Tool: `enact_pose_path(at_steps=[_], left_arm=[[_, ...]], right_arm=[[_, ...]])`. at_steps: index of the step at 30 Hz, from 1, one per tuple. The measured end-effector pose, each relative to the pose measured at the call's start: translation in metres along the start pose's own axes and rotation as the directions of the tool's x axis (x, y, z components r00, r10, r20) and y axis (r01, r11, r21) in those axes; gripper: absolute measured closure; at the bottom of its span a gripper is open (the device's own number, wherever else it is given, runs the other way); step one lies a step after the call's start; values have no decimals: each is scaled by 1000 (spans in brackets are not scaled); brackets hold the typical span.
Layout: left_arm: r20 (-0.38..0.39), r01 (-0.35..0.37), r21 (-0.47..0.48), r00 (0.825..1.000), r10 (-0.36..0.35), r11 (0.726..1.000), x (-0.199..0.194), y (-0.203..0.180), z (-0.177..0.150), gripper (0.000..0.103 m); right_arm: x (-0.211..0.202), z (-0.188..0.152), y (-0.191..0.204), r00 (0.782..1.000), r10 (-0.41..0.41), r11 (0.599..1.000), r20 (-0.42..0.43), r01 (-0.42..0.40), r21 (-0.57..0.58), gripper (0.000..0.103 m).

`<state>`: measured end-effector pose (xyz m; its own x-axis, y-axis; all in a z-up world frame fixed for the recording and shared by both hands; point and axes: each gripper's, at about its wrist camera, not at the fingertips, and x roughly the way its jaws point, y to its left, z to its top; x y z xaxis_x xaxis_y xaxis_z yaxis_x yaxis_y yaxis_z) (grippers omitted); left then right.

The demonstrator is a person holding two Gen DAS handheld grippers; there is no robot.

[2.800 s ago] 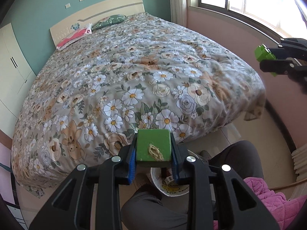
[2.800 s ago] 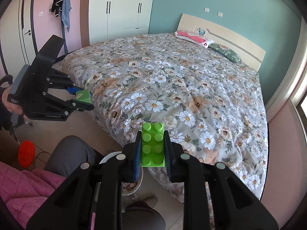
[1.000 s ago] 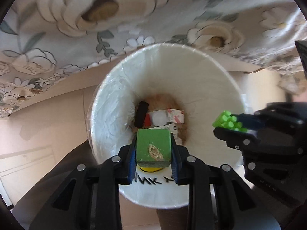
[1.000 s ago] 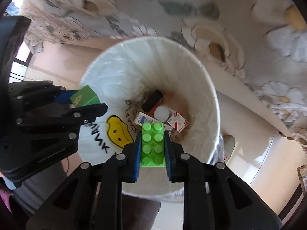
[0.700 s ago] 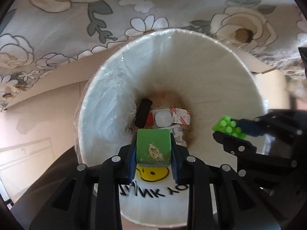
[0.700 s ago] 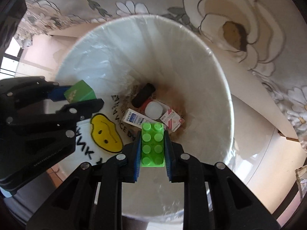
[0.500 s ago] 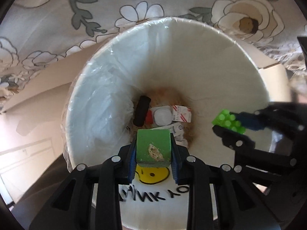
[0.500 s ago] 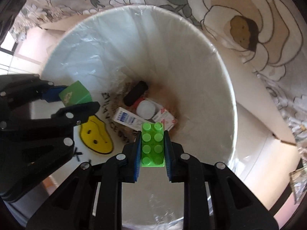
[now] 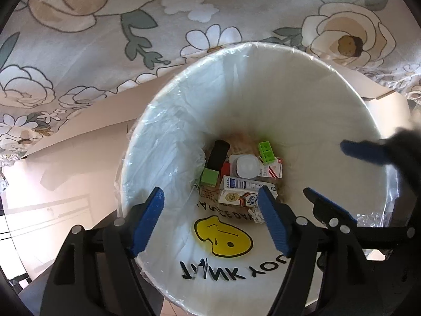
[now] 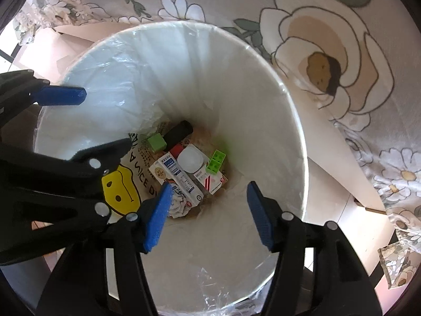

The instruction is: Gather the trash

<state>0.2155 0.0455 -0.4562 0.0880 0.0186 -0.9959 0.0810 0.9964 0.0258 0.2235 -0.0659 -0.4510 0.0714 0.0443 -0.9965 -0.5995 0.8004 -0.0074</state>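
Observation:
I look straight down into a white bin [image 9: 302, 60] lined with a clear bag. At its bottom lie a dark green cube [image 9: 209, 177] and a bright green studded brick [image 9: 267, 152], among cartons and a black tube. The right wrist view shows the same cube [image 10: 156, 143] and brick [image 10: 216, 161] in the bin [image 10: 284, 100]. My left gripper [image 9: 210, 210] hangs over the bin, its jaws opening with nothing between them. My right gripper [image 10: 208, 205] does the same, jaws opening and empty. Each gripper shows at the side of the other's view.
A flowered bedspread [image 9: 105, 39] hangs just beyond the bin, with the bed's pale base board [image 9: 86, 121] under it. The bin liner carries a yellow smiley [image 9: 223, 237] and black lettering. Pale floor tiles [image 10: 339, 210] lie around the bin.
Both grippers were shut on their green pieces over the bin. Their jaws have since parted, and the cube and the brick have dropped to the bin's bottom. Both hands sank slightly.

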Motion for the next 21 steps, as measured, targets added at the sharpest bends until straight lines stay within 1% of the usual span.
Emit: enact_pose_path(at_steps=[6,9,11,14,15,16,17,20,21], left_arm=[[14,-2,18,1000,2,1000,-14,-4,-5,27],[36,-20,35,999,19,999,-33,-3,-9,27],[50,-30,45,998,28,999,-51,-3,-14,27],[69,-27,47,997,23,999,-86,1,-22,24],[82,-22,46,996,18,999,-99,3,-25,21],[102,-14,45,995,9,999,-114,4,-28,19],[124,-12,48,992,6,999,-131,5,-32,18],[190,-30,61,982,18,998,-176,4,-43,15],[212,-34,68,977,19,997,-190,2,-48,15]], right_arm=[[-10,-4,2,1000,-7,1000,-10,7,3,43],[-24,-6,-1,1000,-2,1000,-7,2,15,43],[-41,-8,-4,1000,6,1000,-1,-6,14,43],[-77,-13,-5,1000,-12,1000,20,12,-2,38],[-93,-17,-6,999,-18,1000,33,19,-11,34],[-108,-19,-5,999,-25,999,47,26,-20,31],[-123,-22,-4,998,-36,999,59,38,-29,31],[-172,-33,-2,993,-58,997,106,63,-50,30],[-191,-38,-1,990,-63,996,126,70,-50,27]])
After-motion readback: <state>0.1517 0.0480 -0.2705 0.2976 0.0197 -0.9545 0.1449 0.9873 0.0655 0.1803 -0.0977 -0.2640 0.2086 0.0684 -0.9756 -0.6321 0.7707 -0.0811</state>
